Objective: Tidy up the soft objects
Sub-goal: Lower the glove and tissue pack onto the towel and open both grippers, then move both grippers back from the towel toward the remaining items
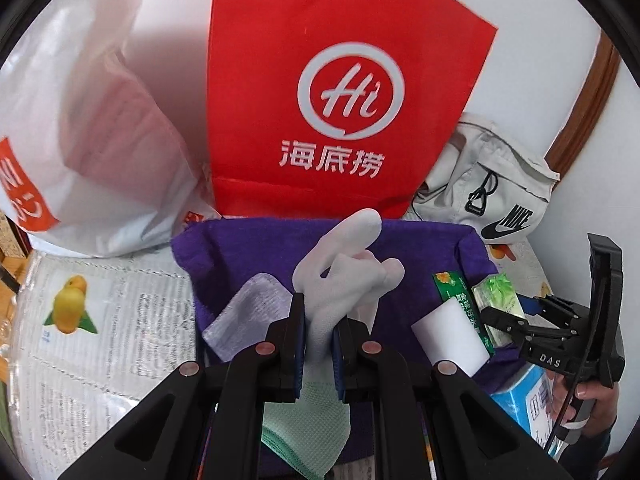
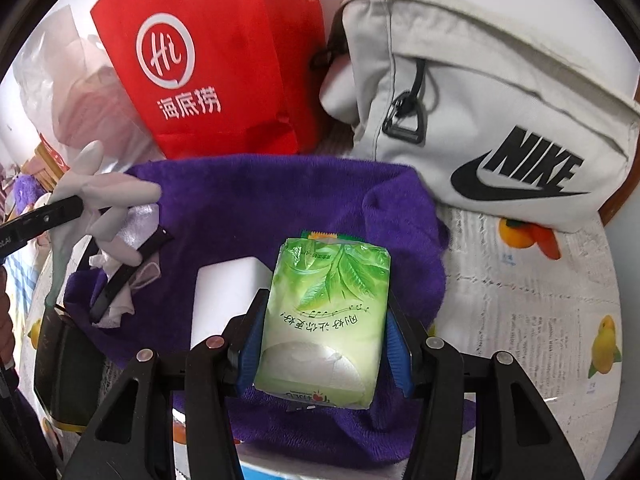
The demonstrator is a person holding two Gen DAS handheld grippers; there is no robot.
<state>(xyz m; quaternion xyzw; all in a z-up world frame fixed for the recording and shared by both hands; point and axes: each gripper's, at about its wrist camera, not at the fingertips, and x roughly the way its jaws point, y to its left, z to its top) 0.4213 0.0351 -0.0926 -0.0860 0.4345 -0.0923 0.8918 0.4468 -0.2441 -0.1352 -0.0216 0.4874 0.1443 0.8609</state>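
Purple towel (image 1: pixel 420 248) spread on the desk (image 1: pixel 120 312), which wears a newsprint-patterned cover with fruit pictures. Behind the towel, a red paper bag (image 1: pixel 344 92) with a white "Hi" logo stands upright; a white plastic bag (image 1: pixel 80 120) slumps to its left, a pale grey Nike bag (image 2: pixel 480 92) leans to its right, touching the towel's far corner. On the towel lie a white foam block (image 1: pixel 452 340), a green-edged packet (image 1: pixel 460 300) partly under it, and a translucent pale cloth (image 1: pixel 248 316). Left hand-held gripper (image 1: pixel 320 344) pinches a white glove (image 1: pixel 344 276) at the wrist, glove fingers flopping upward over the towel; its mint-green cuff hangs below the jaws. Right hand-held gripper (image 2: pixel 324 344) is clamped on a green tissue pack (image 2: pixel 324 320), held over the towel's near edge, blue pads pressed to both long sides. From the left wrist view, the right unit enters low from the right edge, a bare hand (image 1: pixel 592 400) wrapped round its grip, partly cut off. A light blue box (image 1: pixel 524 396) beneath it is mostly hidden; label unreadable.
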